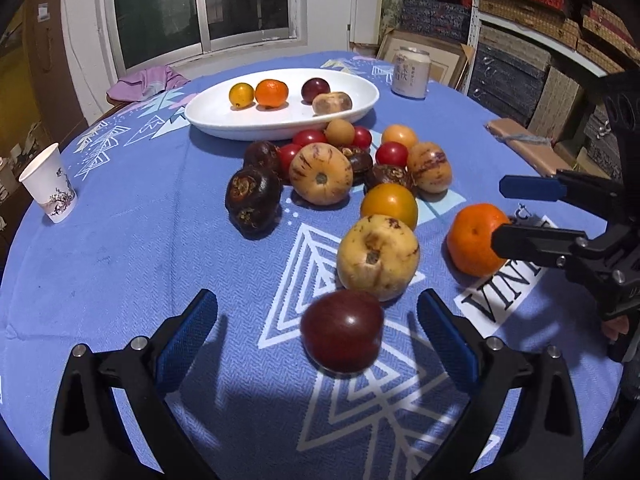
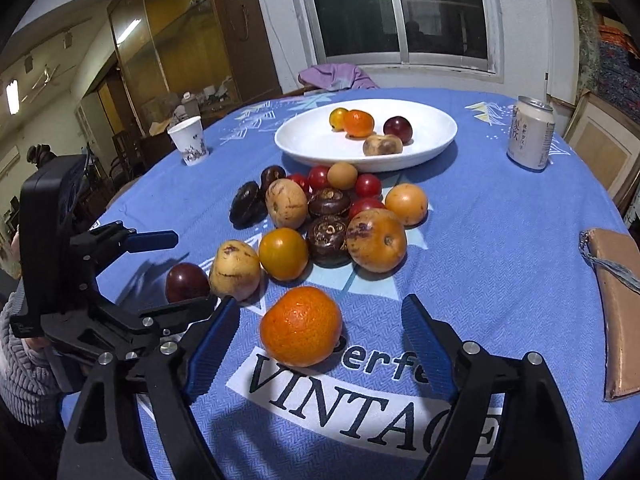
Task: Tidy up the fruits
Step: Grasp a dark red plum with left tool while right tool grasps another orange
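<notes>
Hand-held gripper (image 1: 316, 344) spread, blue tablecloth (image 1: 120, 264), window (image 1: 204, 4)

The left gripper (image 1: 316, 332) stood wide open around a dark red plum (image 1: 341, 330) on the blue tablecloth (image 1: 120, 260), apparently not touching it. Beyond, loose fruit (image 1: 332, 176) lay before a white dish (image 1: 280, 102); the right gripper (image 1: 508, 212) framed an orange (image 1: 472, 240).

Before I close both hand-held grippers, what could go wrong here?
The dark red plum touches the yellow fruit behind it, so the left hand-held gripper may nudge that fruit. The round orange could roll from the open right hand-held gripper. The two grippers sit close and may collide.
</notes>
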`<state>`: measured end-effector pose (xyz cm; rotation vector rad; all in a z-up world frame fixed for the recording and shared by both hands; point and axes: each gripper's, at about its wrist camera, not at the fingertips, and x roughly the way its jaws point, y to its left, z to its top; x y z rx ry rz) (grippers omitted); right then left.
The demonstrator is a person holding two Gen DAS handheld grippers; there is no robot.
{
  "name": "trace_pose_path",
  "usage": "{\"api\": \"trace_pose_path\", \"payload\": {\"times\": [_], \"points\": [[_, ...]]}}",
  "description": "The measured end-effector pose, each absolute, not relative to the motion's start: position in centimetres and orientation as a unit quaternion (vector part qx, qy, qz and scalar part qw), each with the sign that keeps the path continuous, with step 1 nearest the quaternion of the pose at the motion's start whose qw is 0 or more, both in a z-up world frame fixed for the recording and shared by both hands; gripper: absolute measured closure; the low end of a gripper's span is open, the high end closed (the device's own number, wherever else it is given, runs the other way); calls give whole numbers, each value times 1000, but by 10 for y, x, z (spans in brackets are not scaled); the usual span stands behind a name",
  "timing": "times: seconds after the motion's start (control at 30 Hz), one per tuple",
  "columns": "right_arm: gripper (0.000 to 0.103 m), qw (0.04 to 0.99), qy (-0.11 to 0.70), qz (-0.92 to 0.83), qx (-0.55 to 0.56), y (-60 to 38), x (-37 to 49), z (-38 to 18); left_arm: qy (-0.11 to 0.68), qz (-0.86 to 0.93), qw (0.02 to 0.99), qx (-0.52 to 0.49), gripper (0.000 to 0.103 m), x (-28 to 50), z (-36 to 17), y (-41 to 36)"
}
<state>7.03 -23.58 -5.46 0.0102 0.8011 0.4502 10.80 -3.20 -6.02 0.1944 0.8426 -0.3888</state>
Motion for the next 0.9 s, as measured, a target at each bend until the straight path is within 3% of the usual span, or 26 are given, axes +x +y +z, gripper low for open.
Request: {"api": "trace_pose_path", "payload": {"times": [0.13, 0.17, 0.23, 0.3, 0.37, 0.43, 0.47, 0.67, 0.9], "points": [[19, 891, 401, 212, -1, -234, 75, -59, 409, -192, 887, 97, 6, 107, -62, -34], [19, 890, 405, 210, -4, -232, 76, -60, 408, -195, 886, 97, 16, 106, -62, -34], [25, 886, 414, 210, -12, -228, 78, -63, 414, -201, 883, 95, 35, 107, -63, -35], [34, 880, 425, 212, -19, -224, 81, -66, 421, -204, 879, 88, 37, 109, -66, -34], [35, 875, 431, 218, -22, -222, 82, -68, 420, -204, 880, 86, 38, 109, -66, -34], [53, 870, 433, 235, -26, -217, 81, -69, 418, -208, 880, 88, 43, 108, -65, -36], [56, 868, 429, 247, -32, -213, 79, -68, 418, -210, 879, 89, 46, 108, -65, -37], [56, 869, 430, 244, -23, -217, 80, -68, 417, -215, 879, 87, 62, 101, -63, -37], [57, 870, 431, 240, -7, -224, 82, -68, 424, -219, 877, 55, 64, 95, -59, -24]]}}
